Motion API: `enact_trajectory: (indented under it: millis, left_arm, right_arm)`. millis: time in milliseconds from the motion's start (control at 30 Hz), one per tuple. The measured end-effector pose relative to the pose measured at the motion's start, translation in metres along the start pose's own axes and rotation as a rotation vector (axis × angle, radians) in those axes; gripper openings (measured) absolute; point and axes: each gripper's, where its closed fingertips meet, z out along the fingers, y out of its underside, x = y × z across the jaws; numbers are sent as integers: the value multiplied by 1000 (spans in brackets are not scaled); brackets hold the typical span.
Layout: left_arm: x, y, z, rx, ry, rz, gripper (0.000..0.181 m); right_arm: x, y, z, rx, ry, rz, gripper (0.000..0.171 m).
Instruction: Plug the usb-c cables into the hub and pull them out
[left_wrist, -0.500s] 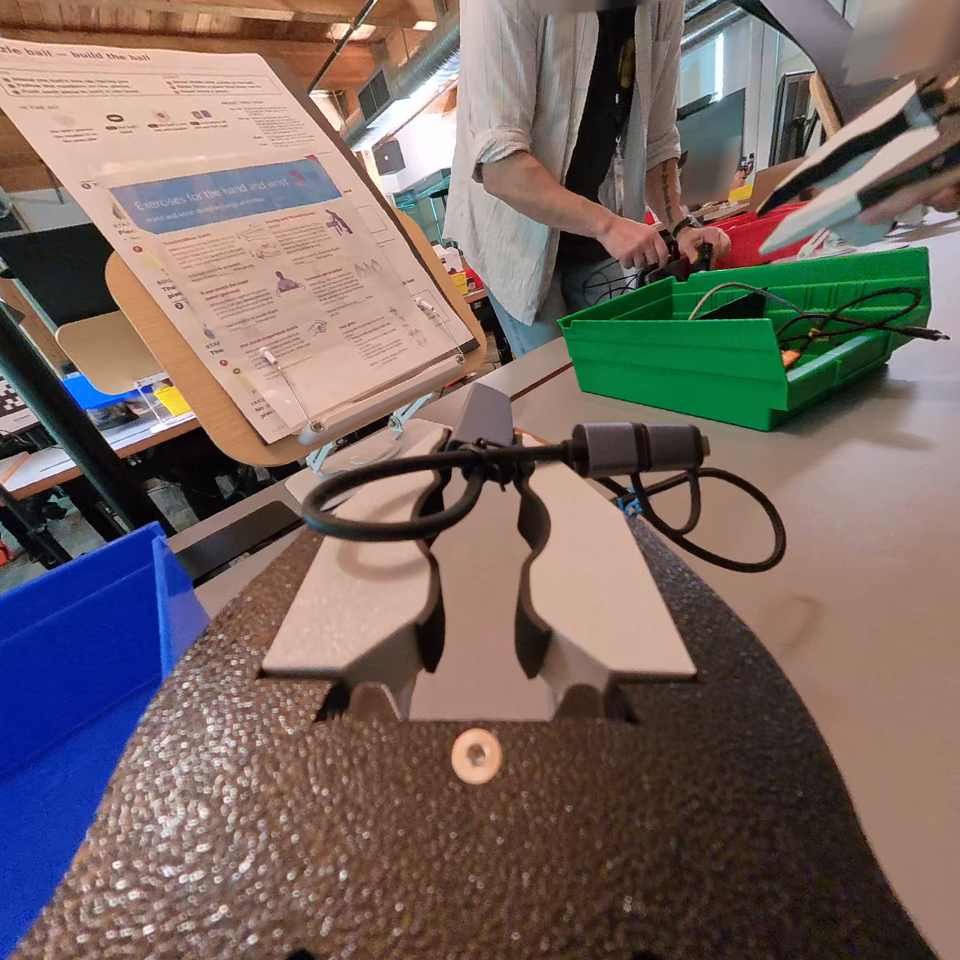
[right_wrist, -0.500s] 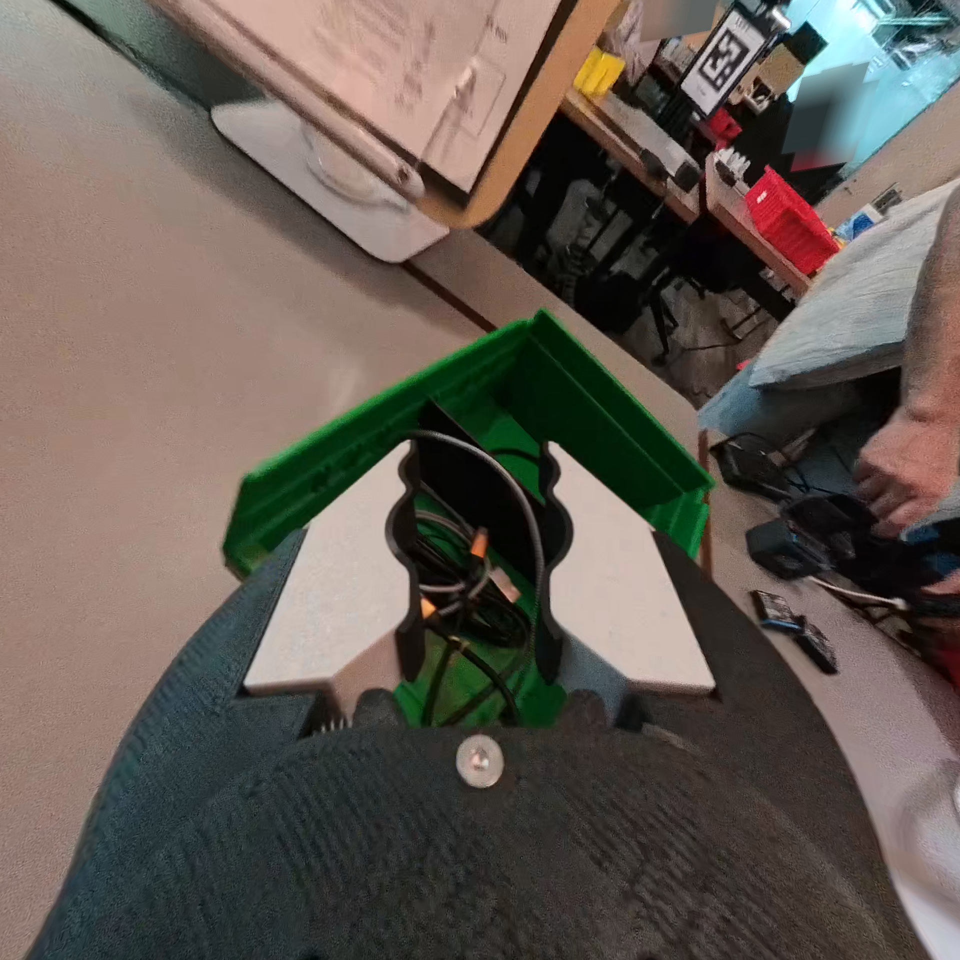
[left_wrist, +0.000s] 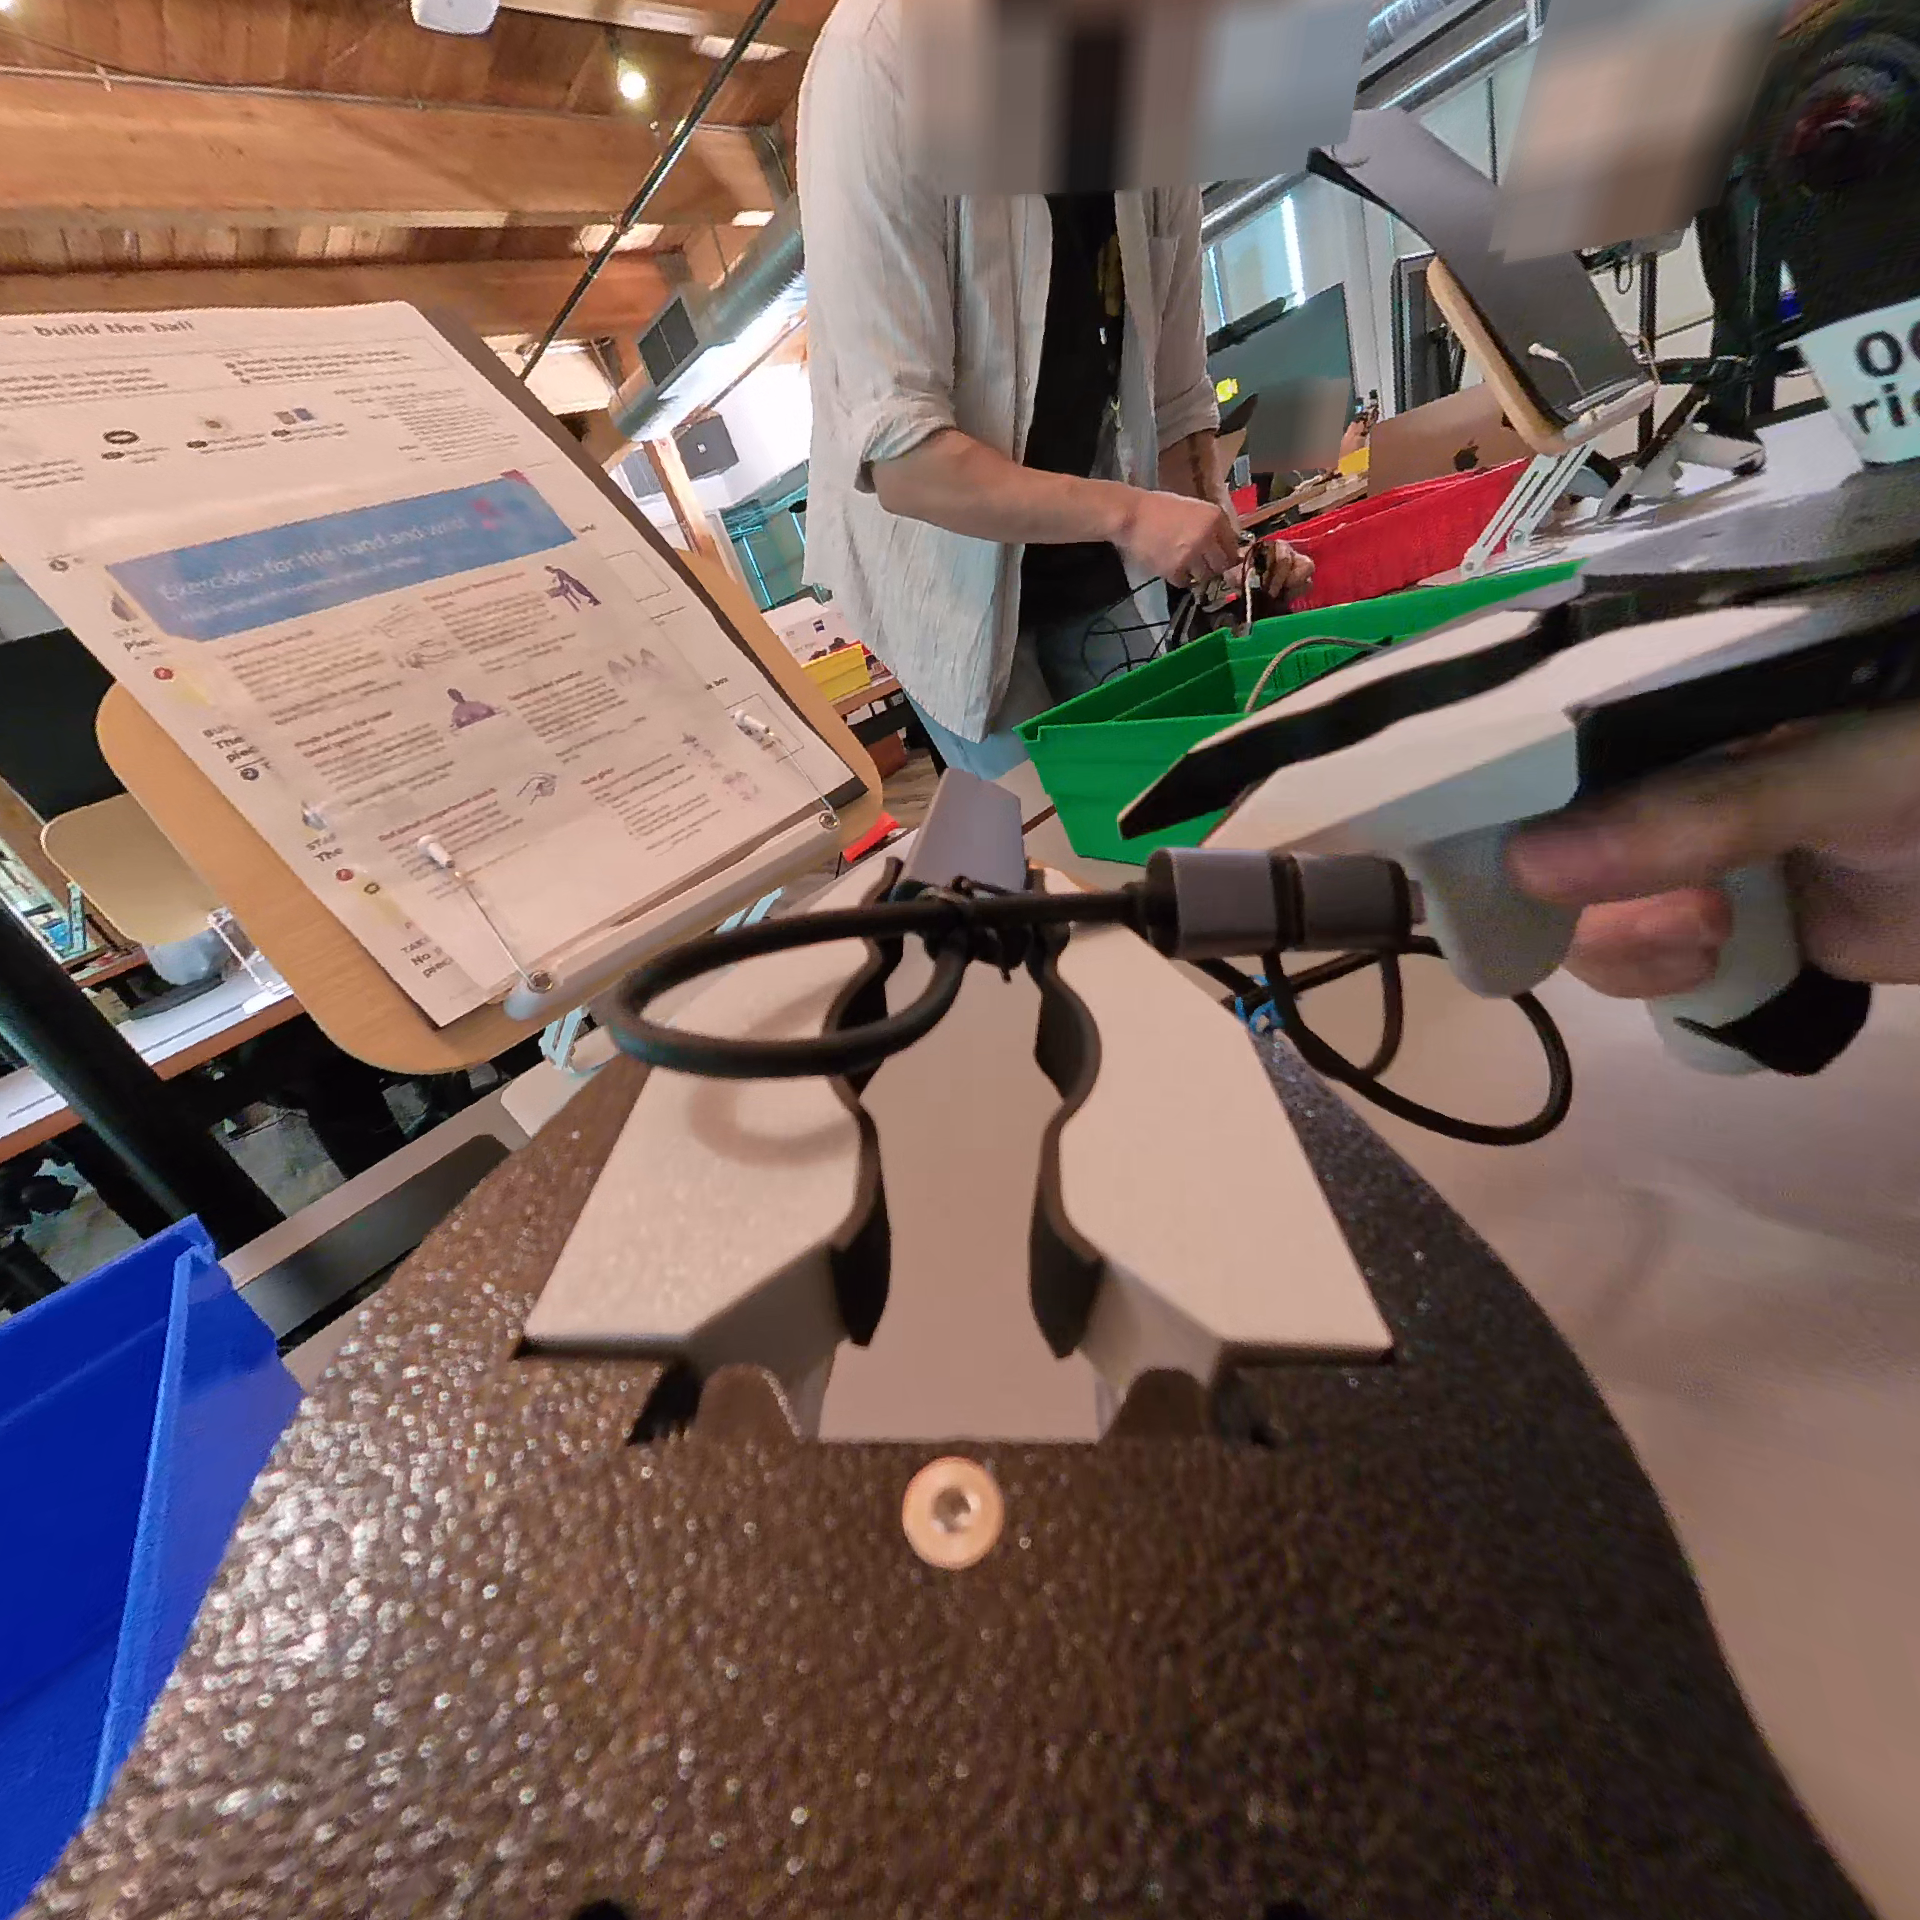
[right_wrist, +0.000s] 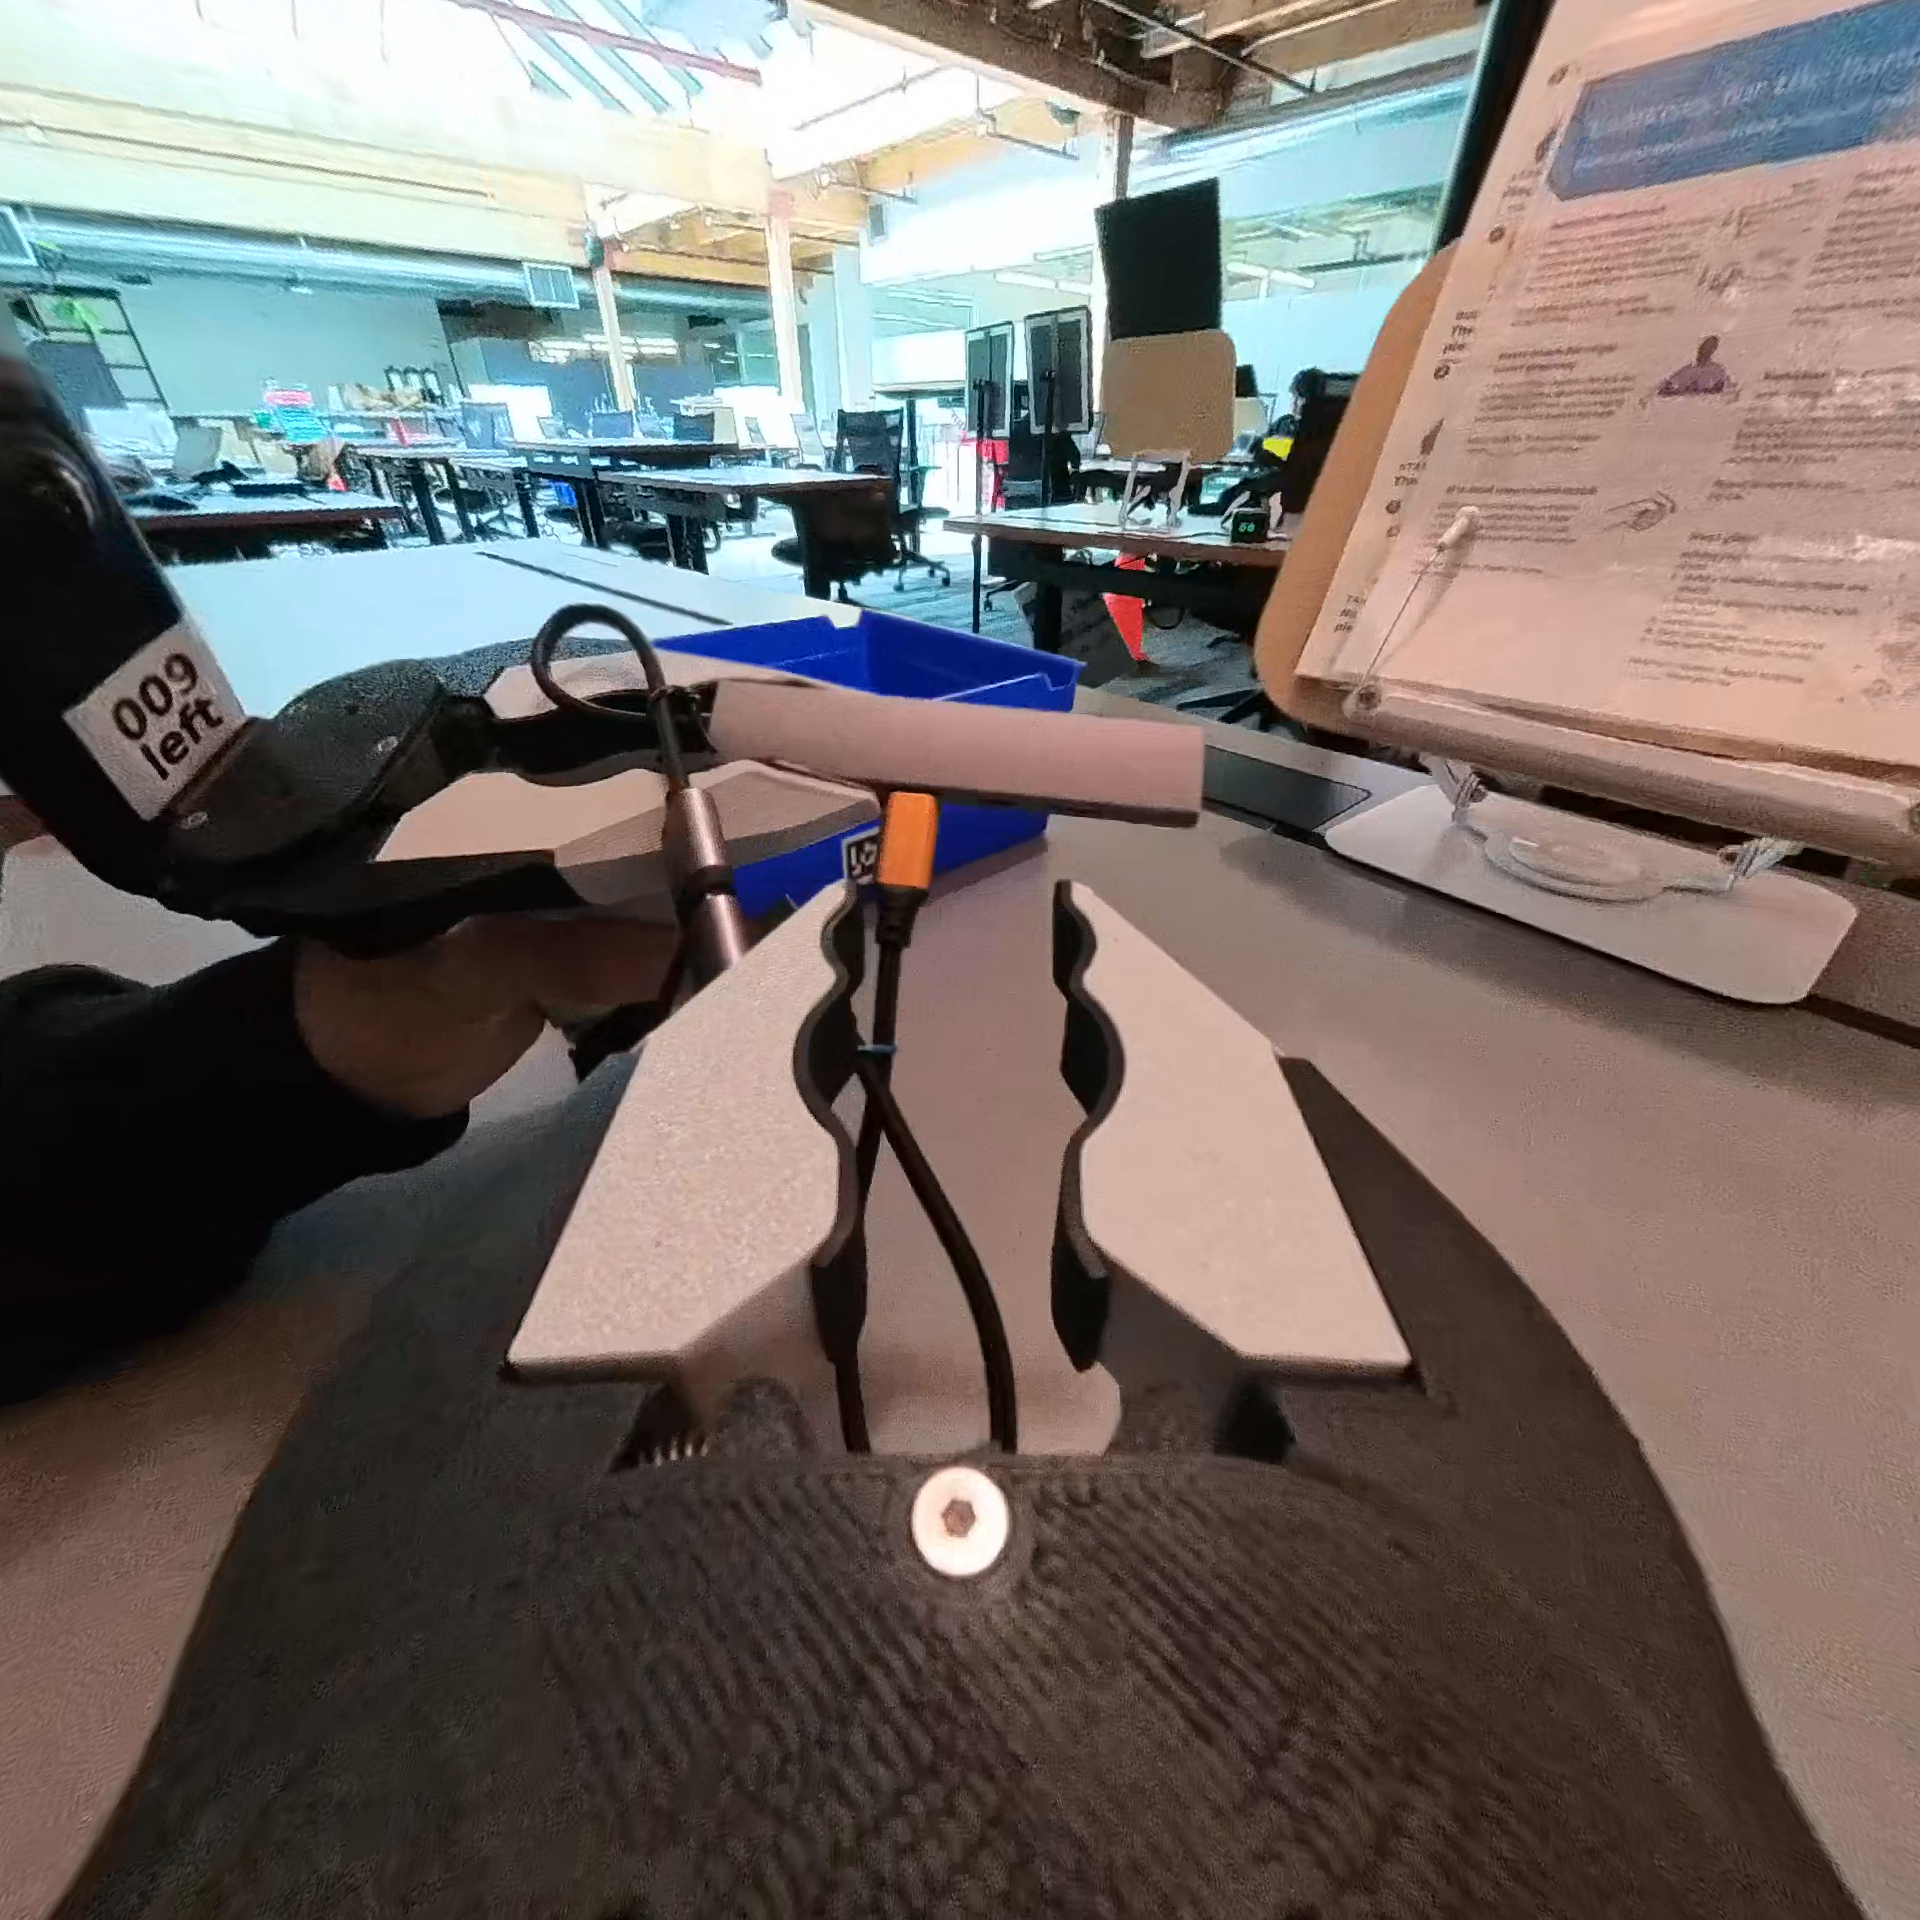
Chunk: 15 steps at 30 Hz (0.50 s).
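While the left tool pinches the hub's black lead, dangling the grey hub above the desk, the right tool seemingly clamps an orange-plugged cable just beside it, nothing plugged yet.

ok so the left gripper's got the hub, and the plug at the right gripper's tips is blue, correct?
Not blue. The plug at the right gripper tips is orange, as the right wrist view shows. The rest stands: the left gripper has the hub.
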Motion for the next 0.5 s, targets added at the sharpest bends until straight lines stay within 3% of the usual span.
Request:
enact_trajectory:
  millis: [200,500]
  left_arm:
    - [3,2,2,-10,9,4,21]
    - [10,5,5,-19,40,-3,21]
  right_arm:
    - [-6,7,4,17,-5,4,21]
    - [-9,12,8,21,2,14,24]
